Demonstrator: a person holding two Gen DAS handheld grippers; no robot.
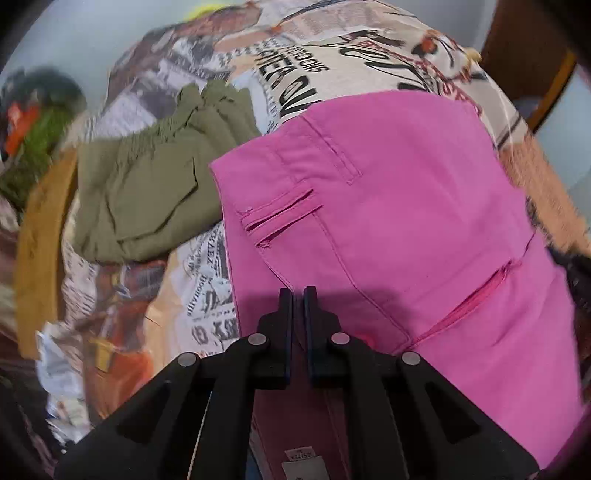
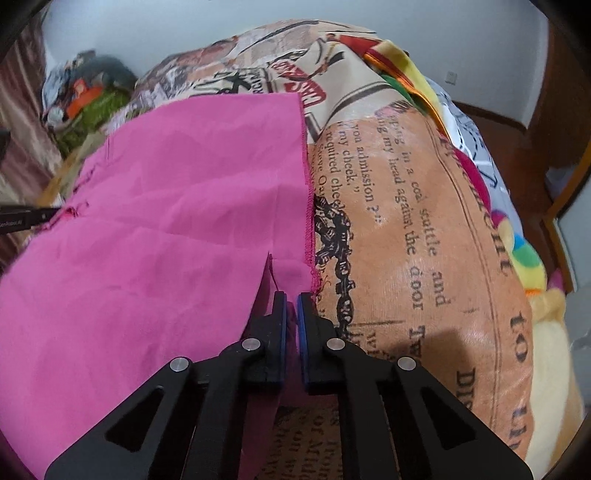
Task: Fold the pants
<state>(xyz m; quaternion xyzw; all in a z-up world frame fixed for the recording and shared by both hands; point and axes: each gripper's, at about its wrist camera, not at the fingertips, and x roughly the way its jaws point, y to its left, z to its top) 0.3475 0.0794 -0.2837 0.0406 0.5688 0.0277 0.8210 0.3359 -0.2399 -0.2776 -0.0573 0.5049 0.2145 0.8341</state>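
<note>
A newsprint-patterned bedsheet (image 1: 207,295) covers the bed. Olive-green trousers (image 1: 147,192) lie crumpled on it. A multicoloured striped blanket (image 2: 406,74) sits bunched at the far edge. White wall (image 2: 184,29) beyond.

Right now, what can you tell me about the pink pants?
The pink pants look like smooth woven cotton, bright pink, spread flat on the newspaper-print bedspread. The left view shows the waistband, a belt loop and two slit back pockets. The right view shows a leg end with a frayed stitched hem. The left tool pinches the waist end; the right tool pinches fabric near the hem. Olive shorts lie beside them.
</note>
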